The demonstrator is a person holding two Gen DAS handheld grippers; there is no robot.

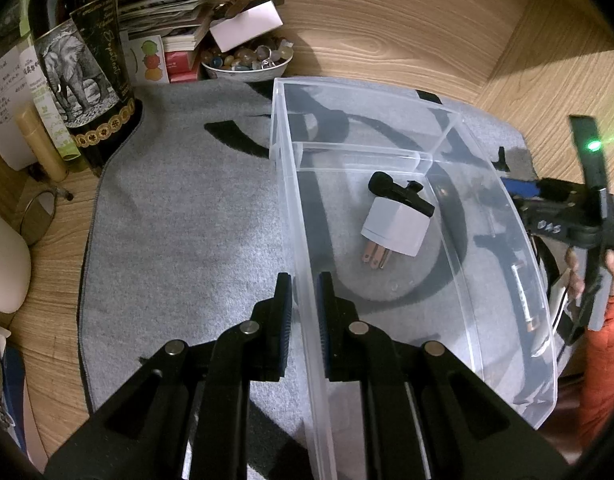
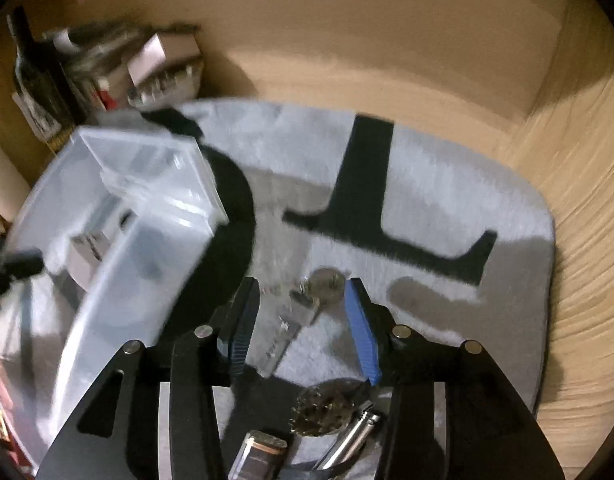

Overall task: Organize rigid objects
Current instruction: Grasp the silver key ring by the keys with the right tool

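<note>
Straddling the bin (image 1: 307, 240) wall at lower centre, the left gripper (image 1: 305, 312) was seen nearly pinching it, while the right gripper (image 2: 303, 320) was spread around a key (image 2: 291, 320).

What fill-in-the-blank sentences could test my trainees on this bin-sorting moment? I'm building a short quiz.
1. The left gripper straddles the ____ of the clear plastic bin.
2. Inside the bin, the white plug adapter lies beside a ____ clip.
3. The right gripper is open above a silver ____ on the grey mat.

Missing words: wall; black; key
</note>
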